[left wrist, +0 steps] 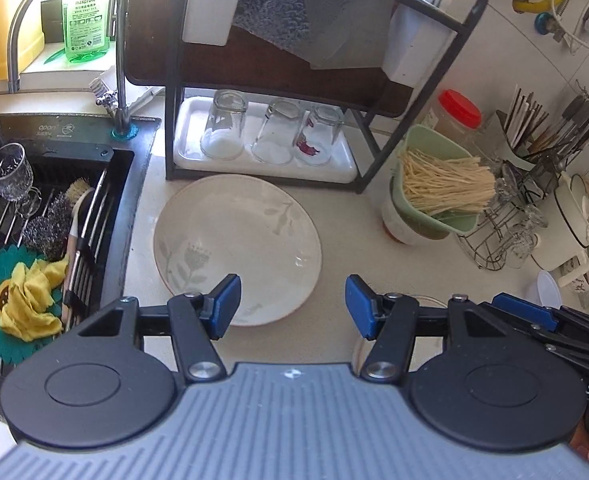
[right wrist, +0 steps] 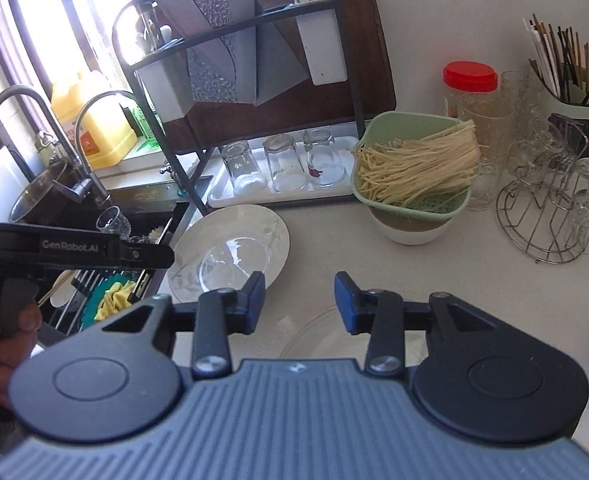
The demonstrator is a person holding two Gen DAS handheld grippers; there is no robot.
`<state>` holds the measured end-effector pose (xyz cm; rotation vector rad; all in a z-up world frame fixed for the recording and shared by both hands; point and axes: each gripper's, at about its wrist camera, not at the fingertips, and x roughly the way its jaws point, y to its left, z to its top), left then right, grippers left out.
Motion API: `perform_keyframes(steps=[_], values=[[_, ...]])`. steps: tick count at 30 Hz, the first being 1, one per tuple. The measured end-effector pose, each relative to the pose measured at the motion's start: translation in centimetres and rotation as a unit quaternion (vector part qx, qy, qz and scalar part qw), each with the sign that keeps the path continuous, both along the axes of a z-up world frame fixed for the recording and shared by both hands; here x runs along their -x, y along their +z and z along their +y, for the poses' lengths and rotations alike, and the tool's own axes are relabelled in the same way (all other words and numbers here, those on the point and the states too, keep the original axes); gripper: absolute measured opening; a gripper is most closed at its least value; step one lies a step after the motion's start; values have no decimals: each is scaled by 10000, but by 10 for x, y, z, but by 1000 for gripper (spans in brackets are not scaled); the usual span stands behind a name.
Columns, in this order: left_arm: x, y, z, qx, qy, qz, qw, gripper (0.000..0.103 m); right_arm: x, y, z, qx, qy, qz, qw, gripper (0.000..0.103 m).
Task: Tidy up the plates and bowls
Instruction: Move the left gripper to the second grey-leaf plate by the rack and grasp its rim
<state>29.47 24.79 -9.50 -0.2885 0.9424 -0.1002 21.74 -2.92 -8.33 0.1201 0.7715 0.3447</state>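
A white plate with a grey leaf pattern (left wrist: 238,248) lies flat on the counter beside the sink; it also shows in the right wrist view (right wrist: 238,248). My left gripper (left wrist: 293,306) is open and empty, hovering over the plate's near right edge. My right gripper (right wrist: 299,300) is open and empty above a clear glass plate (right wrist: 318,332) that lies on the counter under its fingers. The right gripper's body shows at the right of the left wrist view (left wrist: 542,320). A white bowl (right wrist: 410,228) sits under a green strainer of noodles (right wrist: 414,172).
A dark dish rack (left wrist: 278,80) stands behind the plate, with three upturned glasses on a white tray (left wrist: 266,160). The sink (left wrist: 46,240) with brushes and a yellow cloth is at left. A wire glass stand (right wrist: 546,208), a red-lidded jar (right wrist: 470,88) and chopsticks are at right.
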Motion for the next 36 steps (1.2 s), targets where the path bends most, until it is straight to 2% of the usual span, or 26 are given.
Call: perform_keyframes(steps=[6,13,17,20,23,27,30,32,36], values=[[-28,-13,20,-65,63,193,9998,64,-22,-9,11,-66,-105,150,9998,42],[-56,-42,44,48,91,473,9988,63,-48,-24,28,59,-76,514,9986,41],[-71,-57,54,-186,28,522,9985,63,-60,-33,39,146,-40,608,9980,41],[-84,-67,66,-58,61,603,9981,63,-73,-39,50,192,45,738,9971,41],[-97,-76,79,-234,43,653,9976,63,-89,-47,61,110,89,859,9962,41],[-111,-94,99,85,2,901,9959,61,-114,-62,76,109,177,1026,9945,40],[-118,-102,103,-38,-88,892,9960,57,-130,-74,84,104,144,1220,9924,40],[-124,-110,108,-10,-48,996,9950,49,-139,-83,87,196,61,1330,9909,40],[-133,-125,116,168,18,1152,9932,38,-152,-94,85,479,-95,1502,9874,30]])
